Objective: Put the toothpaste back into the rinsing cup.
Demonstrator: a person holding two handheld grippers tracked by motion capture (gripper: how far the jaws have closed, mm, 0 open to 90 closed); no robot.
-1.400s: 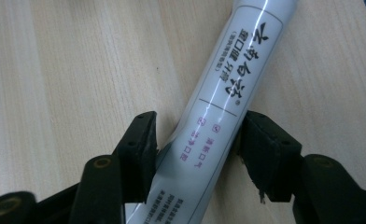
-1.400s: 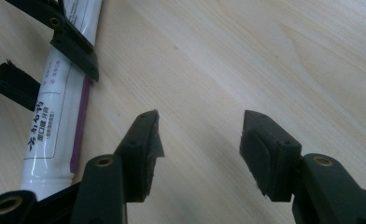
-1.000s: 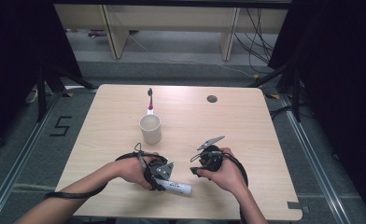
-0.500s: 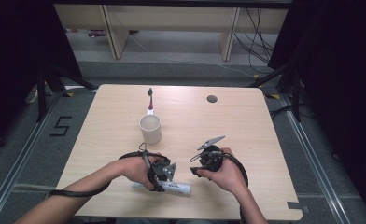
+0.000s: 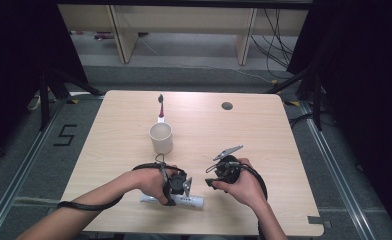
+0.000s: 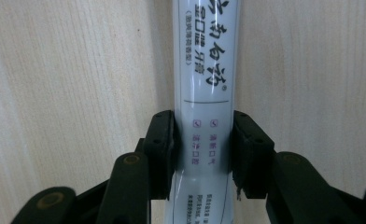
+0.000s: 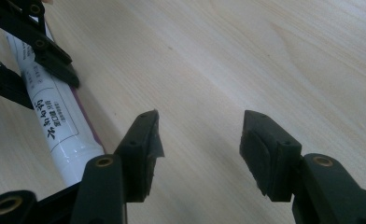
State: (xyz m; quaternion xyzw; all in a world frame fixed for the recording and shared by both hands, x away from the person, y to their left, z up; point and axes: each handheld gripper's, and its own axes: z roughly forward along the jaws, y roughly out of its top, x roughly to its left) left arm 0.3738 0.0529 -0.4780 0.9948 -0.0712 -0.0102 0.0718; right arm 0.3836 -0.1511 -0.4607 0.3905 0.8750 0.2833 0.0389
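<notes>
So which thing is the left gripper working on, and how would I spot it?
On the wooden table, look at the near edge, in front of the cup. A white tube lies flat there, between the left gripper's jaws. Unlike the upright cup, it is long, with printed lettering.

Pale wooden table (image 5: 264, 145), cup (image 5: 161, 138), toothbrush (image 5: 160, 107), toothpaste tube (image 5: 191, 201)
</notes>
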